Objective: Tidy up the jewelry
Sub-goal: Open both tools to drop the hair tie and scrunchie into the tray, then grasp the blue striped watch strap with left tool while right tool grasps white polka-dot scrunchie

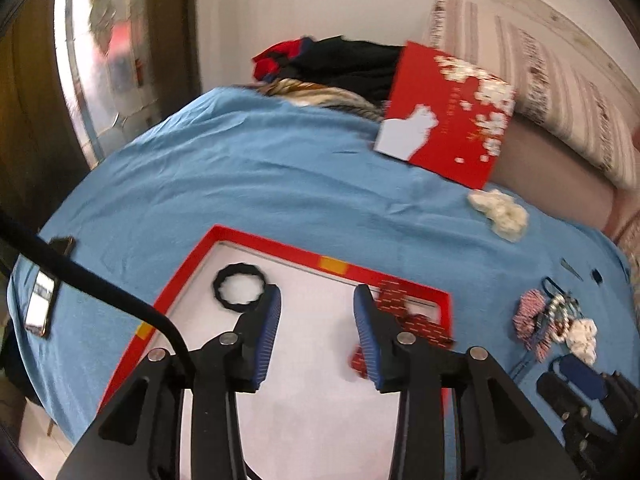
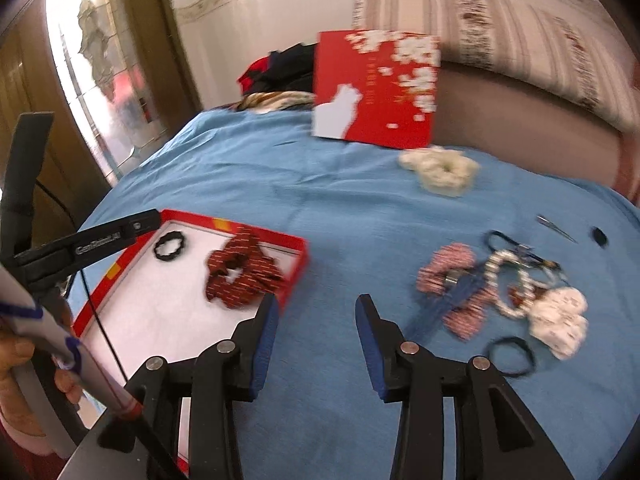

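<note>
Both grippers stand with jaws apart and nothing between the blue pads. Left gripper [image 1: 317,334] hangs over the white floor of the red tray [image 1: 182,272], which lies on the blue cloth [image 1: 240,184]. Just past its left finger a black ring [image 1: 239,287] rests on the tray floor, near the far left corner. Behind its right finger the red scrunchie [image 1: 404,312] lies against the tray's right rim, partly hidden by the finger.

Right gripper [image 2: 317,338] hovers over bare cloth just right of the tray. In its view the scrunchie [image 2: 240,276] and the black ring [image 2: 171,247] both lie inside the tray, apart from each other.

To the right, well apart from the tray, a tangled pile [image 2: 500,288] sits on the cloth: a pink patterned scrunchie, a pearl bracelet, a blue strap and a white floral scrunchie, touching or overlapping. A black hair tie [image 2: 510,356] lies just in front of the pile. Farther back are a slim metal piece [image 2: 556,229] and a small dark item [image 2: 599,236], too blurred to name.

A cream scrunchie [image 2: 440,172] rests alone near the far edge, just before the tilted red lid [image 2: 376,88]. Dark clothes [image 1: 340,60] are heaped behind it. A phone [image 1: 40,306] lies at the cloth's left edge.
</note>
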Motion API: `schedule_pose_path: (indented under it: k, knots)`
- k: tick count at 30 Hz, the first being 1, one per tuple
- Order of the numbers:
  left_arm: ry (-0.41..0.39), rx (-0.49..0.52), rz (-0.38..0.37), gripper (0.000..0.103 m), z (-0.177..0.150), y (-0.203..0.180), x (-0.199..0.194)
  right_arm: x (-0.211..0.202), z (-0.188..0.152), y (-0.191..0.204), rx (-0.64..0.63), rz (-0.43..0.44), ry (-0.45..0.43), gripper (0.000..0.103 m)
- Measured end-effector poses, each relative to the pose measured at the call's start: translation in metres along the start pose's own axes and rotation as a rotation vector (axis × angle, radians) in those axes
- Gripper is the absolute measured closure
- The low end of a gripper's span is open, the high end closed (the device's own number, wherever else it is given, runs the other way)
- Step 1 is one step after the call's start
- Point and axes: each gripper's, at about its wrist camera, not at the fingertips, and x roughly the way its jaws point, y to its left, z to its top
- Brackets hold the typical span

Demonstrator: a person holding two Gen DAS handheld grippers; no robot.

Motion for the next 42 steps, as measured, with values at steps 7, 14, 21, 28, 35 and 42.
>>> schedule_pose_path:
  k: [7, 14, 21, 28, 35, 42]
  knots:
    - [-0.018, 0.071, -0.101, 0.051, -0.017, -0.054, -0.026, -0.044, -0.023, -0.071, 0.086, -0.094, -0.026, 0.058]
    - [0.060, 0.110, -0.227, 0.050, -0.036, -0.101, -0.016, -0.071, -0.051, -0.151, 0.216, -0.183, -0.020, 0.058]
    - [0.145, 0.184, -0.286, 0.050, -0.055, -0.149, 0.015, -0.064, -0.071, -0.205, 0.299, -0.216, -0.005, 0.057]
    - [0.210, 0.354, -0.282, 0.050, -0.078, -0.198, 0.051, -0.034, -0.067, -0.236, 0.353, -0.202, -0.003, 0.051]
    - [0.262, 0.361, -0.283, 0.050, -0.082, -0.213, 0.080, -0.001, -0.051, -0.248, 0.387, -0.148, -0.008, 0.046]
    - [0.302, 0.296, -0.287, 0.099, -0.079, -0.208, 0.088, 0.024, -0.055, -0.254, 0.422, -0.105, 0.034, 0.085]
